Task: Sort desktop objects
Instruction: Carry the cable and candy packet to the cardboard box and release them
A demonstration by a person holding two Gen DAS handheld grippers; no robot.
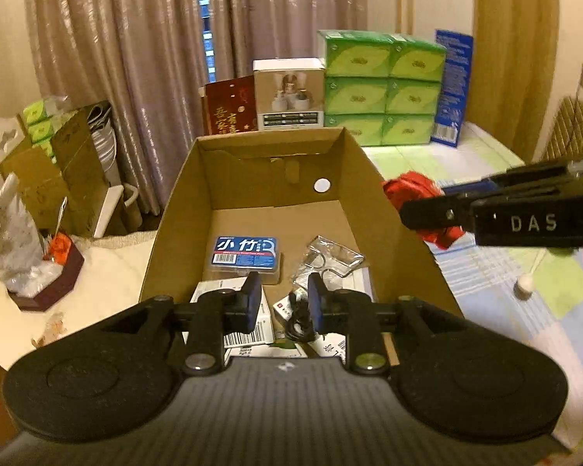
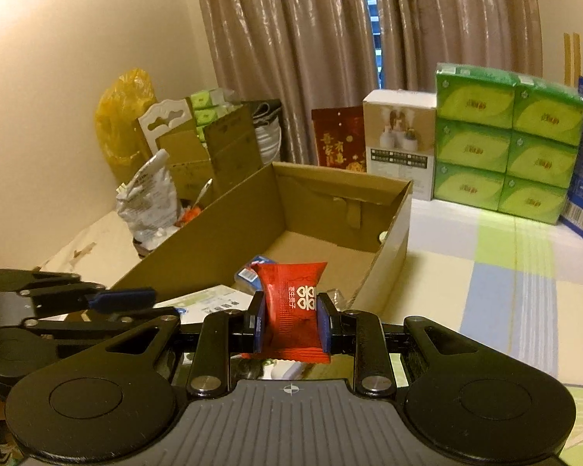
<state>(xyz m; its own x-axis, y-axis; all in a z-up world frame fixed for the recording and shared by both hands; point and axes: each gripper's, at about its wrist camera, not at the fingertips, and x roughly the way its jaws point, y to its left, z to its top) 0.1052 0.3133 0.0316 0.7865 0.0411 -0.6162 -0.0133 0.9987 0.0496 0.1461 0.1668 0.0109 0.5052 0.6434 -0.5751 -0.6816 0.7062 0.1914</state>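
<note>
From the left wrist view, the left gripper is hanging over the near end of the open cardboard box, its blue-padded jaws standing a little apart with nothing pinched between them. Below them a coiled black cable is lying on barcoded cartons, with a blue dental-floss case and a crinkled clear plastic bag sitting further in on the box floor. The right gripper is reaching in from the right edge, just outside the box wall, with red wrapping showing around its tip. Stacked green tissue packs are standing at the back beside a white product box. Switching to the right wrist view, the right gripper is clamping a red candy packet upright between its blue pads, holding it in the air before the near right corner of the cardboard box. The left gripper is showing at the left edge, over the box's near end, above a white carton.
</note>
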